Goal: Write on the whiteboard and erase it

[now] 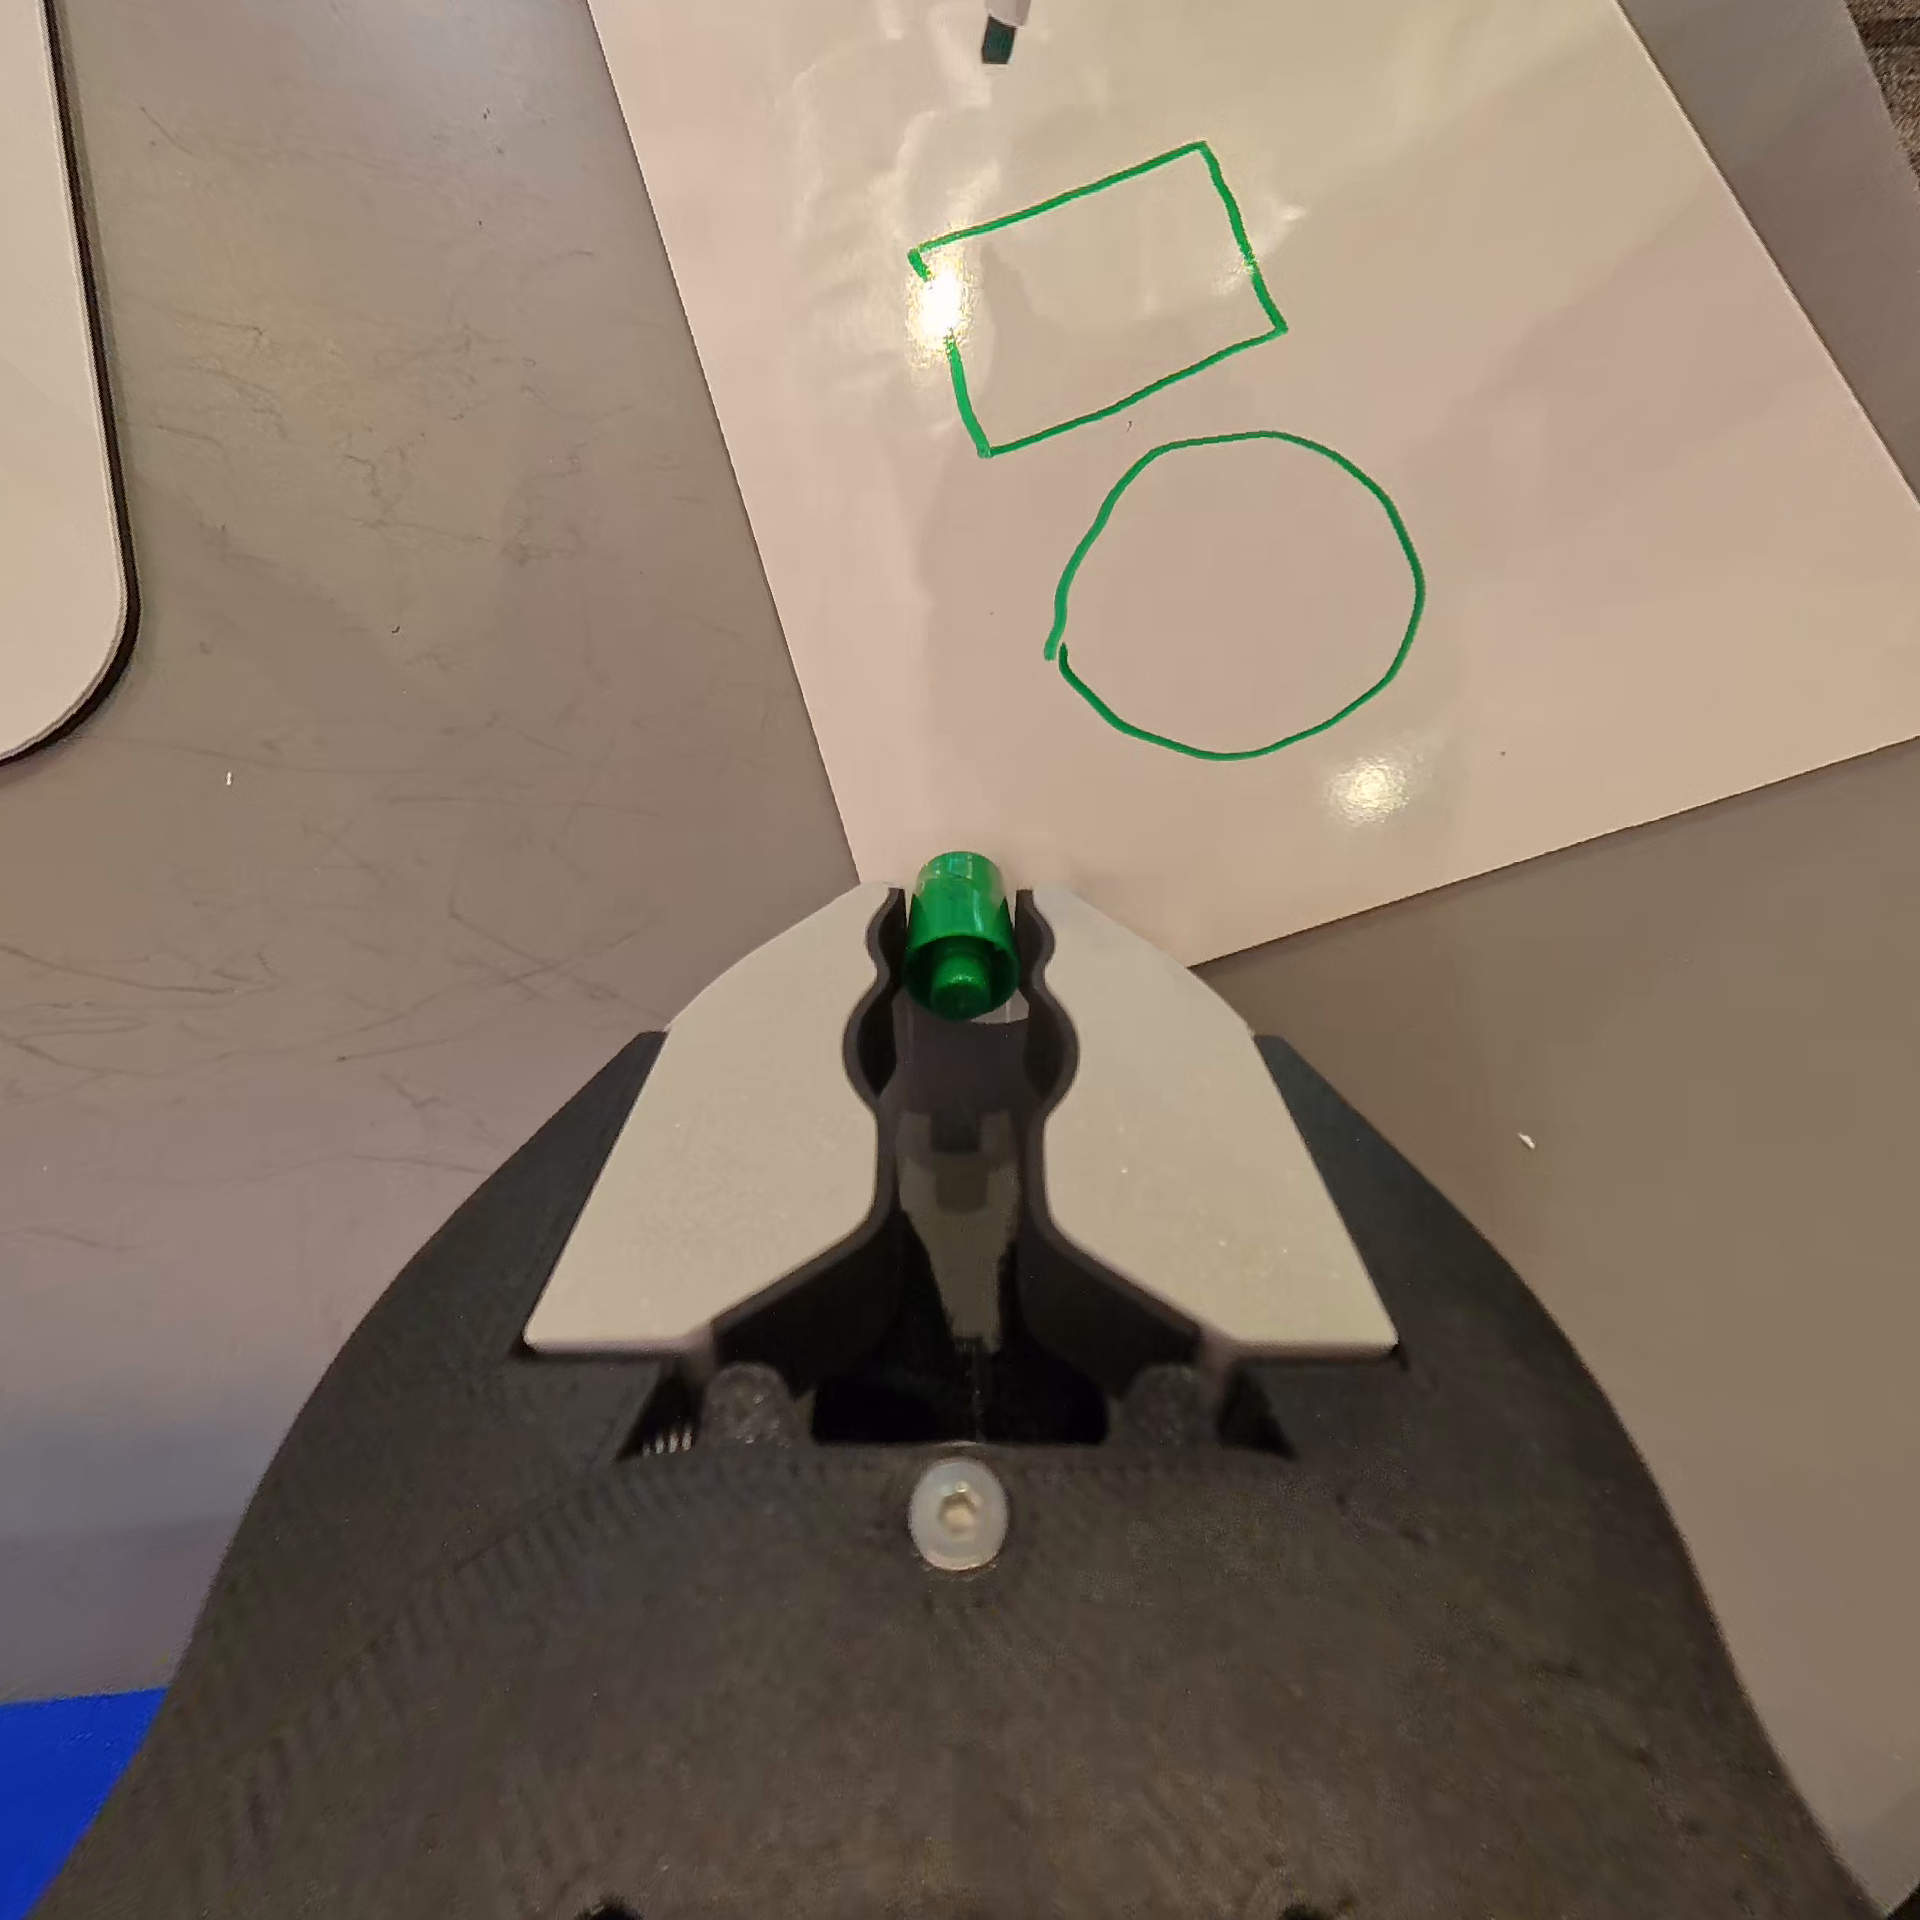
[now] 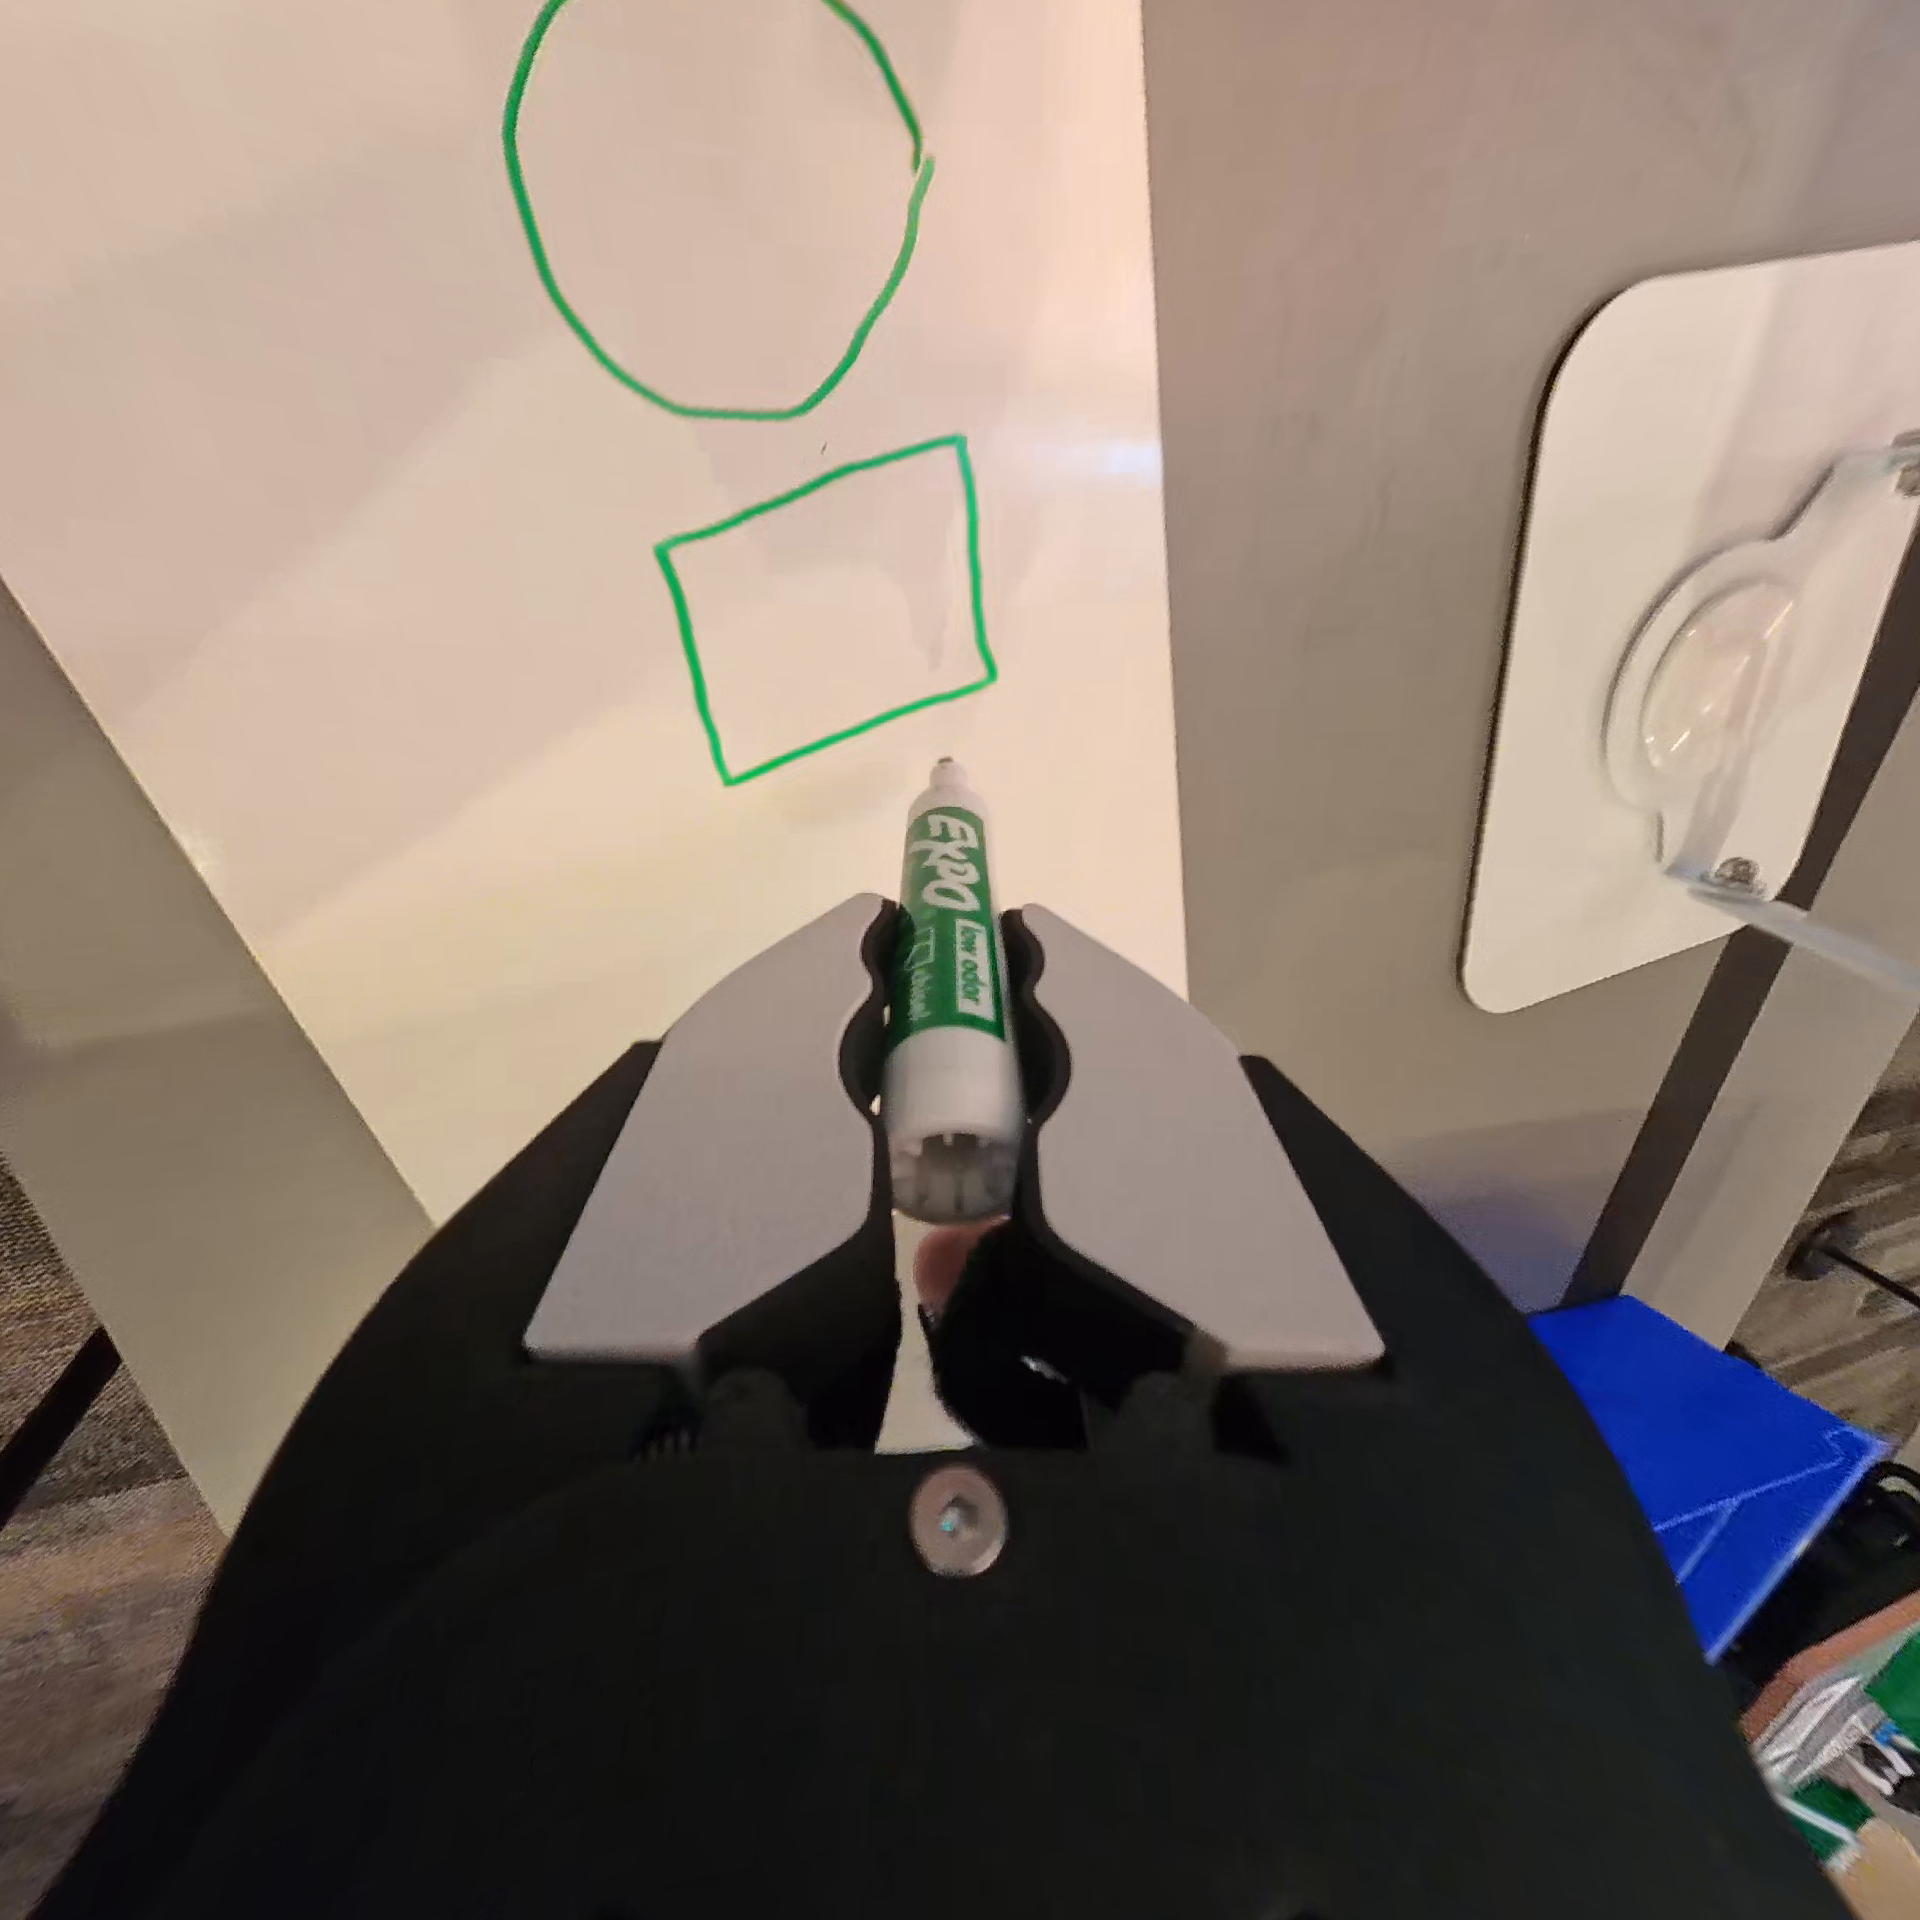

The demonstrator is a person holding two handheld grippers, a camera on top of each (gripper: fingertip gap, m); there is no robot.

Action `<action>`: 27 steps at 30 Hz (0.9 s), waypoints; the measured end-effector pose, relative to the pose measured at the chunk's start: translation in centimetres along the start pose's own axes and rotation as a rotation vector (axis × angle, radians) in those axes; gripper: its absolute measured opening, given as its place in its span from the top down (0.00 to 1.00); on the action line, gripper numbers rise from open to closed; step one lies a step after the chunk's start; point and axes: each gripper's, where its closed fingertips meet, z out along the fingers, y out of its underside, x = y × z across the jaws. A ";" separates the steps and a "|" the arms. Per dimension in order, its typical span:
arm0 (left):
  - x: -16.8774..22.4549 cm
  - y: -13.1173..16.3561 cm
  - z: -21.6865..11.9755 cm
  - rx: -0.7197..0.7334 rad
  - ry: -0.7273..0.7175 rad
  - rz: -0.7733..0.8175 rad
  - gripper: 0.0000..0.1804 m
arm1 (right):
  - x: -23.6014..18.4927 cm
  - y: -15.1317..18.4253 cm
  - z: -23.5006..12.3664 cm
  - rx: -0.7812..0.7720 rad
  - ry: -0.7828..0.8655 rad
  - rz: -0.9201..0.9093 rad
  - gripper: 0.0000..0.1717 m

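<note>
Scuffed grey table [image 1: 364, 623], patterned carpet [image 2: 62, 1299]

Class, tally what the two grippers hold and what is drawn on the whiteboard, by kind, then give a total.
Green marker caps, clamped in the left gripper: 1
Uncapped green-and-white dry-erase markers, clamped in the right gripper: 1
Green hand-drawn circles on the white whiteboard: 1
Green hand-drawn rectangles: 1
Total: 4

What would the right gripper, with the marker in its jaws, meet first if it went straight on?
Probably the whiteboard: the marker tip would land just short of the green rectangle, though depth is unclear.
</note>
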 end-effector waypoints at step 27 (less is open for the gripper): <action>0.0 0.0 0.0 0.001 0.002 -0.002 0.89 | -0.8 4.9 0.8 -0.082 -0.026 0.066 0.88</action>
